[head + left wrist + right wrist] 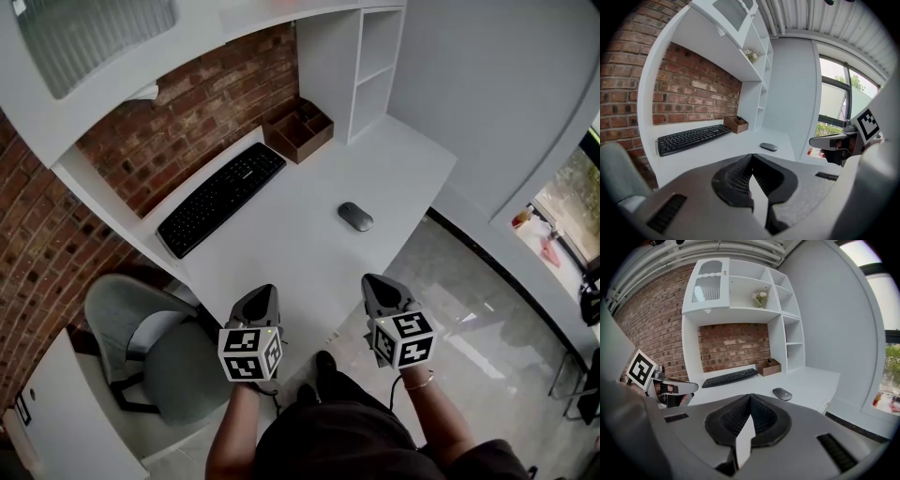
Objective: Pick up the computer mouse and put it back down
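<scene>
A dark grey computer mouse point(355, 217) lies on the white desk point(281, 258), towards its right side. It also shows in the left gripper view as the mouse point(768, 147) and in the right gripper view as the mouse point(782, 393). My left gripper point(266, 291) hovers over the desk's near edge, well short of the mouse, with its jaws shut and empty. My right gripper point(371, 279) hangs beside it, just off the desk's near corner, also shut with nothing held. Both point towards the desk.
A black keyboard point(221, 198) lies at the back left against the brick wall. A brown wooden organiser point(298, 128) stands in the back corner beside white shelves point(375, 56). A grey chair point(159, 352) sits left of me, and glossy floor point(469, 309) lies to the right.
</scene>
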### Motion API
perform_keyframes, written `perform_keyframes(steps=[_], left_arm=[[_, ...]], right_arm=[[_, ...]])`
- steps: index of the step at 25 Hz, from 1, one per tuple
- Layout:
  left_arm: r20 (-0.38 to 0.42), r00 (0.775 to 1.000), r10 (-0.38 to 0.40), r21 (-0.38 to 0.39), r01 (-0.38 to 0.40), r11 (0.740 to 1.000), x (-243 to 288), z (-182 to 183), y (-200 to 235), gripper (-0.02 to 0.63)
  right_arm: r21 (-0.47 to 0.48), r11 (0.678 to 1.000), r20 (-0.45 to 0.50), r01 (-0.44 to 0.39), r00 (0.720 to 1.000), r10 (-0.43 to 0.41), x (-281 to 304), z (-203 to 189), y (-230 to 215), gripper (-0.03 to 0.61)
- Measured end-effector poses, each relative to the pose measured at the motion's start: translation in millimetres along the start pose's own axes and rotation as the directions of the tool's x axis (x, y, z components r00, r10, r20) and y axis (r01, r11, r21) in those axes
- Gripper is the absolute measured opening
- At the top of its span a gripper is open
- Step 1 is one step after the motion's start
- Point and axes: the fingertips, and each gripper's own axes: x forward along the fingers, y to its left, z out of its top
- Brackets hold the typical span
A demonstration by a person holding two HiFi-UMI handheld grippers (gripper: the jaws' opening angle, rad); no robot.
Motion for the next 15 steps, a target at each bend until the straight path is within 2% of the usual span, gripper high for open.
perform_keyframes(steps=[15], left_arm=[[-0.015,1.000,-0.006,0.002,0.006,1.000,4.6,-3.5,-5.0,0.009]], right_arm=[[-0.022,1.000,-0.021,-0.015,1.000,0.015,2.1,-4.1,-0.6,0.005]])
